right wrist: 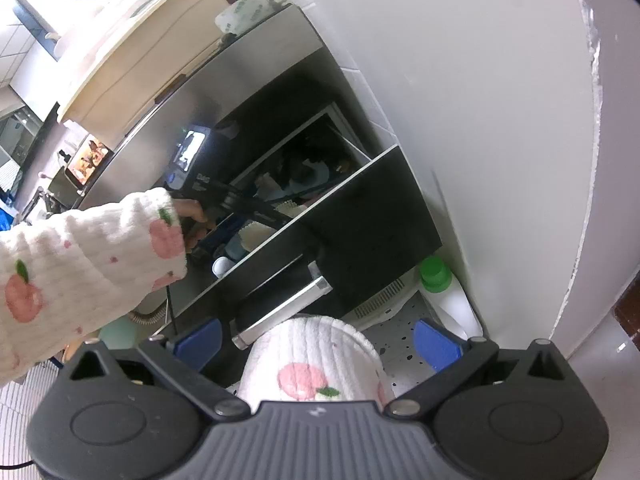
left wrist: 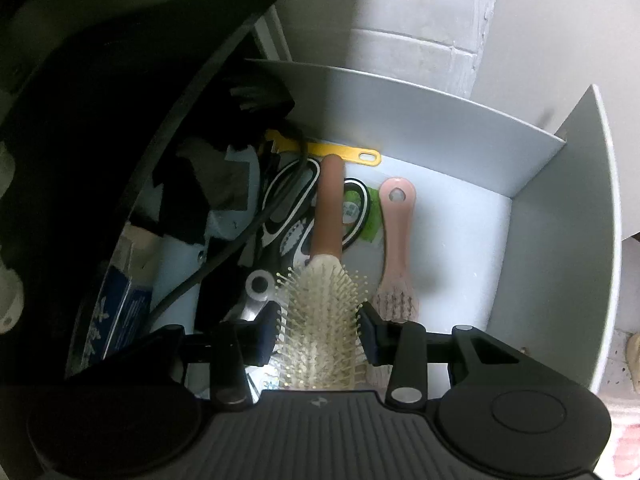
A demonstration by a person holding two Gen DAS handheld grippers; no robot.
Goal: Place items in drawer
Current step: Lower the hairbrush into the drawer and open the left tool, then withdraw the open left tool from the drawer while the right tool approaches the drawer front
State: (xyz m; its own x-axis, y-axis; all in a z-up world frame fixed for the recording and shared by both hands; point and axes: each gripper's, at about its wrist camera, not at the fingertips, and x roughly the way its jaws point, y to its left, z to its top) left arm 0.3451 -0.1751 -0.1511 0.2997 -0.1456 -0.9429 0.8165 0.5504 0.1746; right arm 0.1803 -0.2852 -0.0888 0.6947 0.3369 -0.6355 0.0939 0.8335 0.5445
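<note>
In the left wrist view my left gripper (left wrist: 319, 326) is shut on a hairbrush (left wrist: 322, 320) with pale bristles and a tan handle, held by its head inside the open grey drawer (left wrist: 552, 216). The handle points away over scissors (left wrist: 296, 216). A small pink brush (left wrist: 396, 236) lies to the right of it on the drawer floor. In the right wrist view my right gripper (right wrist: 316, 340) is open and empty, well back from the drawer (right wrist: 360, 220), above a knee in peach-print fabric (right wrist: 312, 360). The left gripper (right wrist: 240, 204) shows there reaching into the drawer.
The drawer's left part holds dark cloth (left wrist: 240, 120), a yellow comb (left wrist: 340, 152), a black cable (left wrist: 240, 240), a blue box (left wrist: 120, 312) and a green packet (left wrist: 370, 216). A green-capped white bottle (right wrist: 440, 284) stands on the floor by the wall. The drawer's metal handle (right wrist: 284, 312) faces me.
</note>
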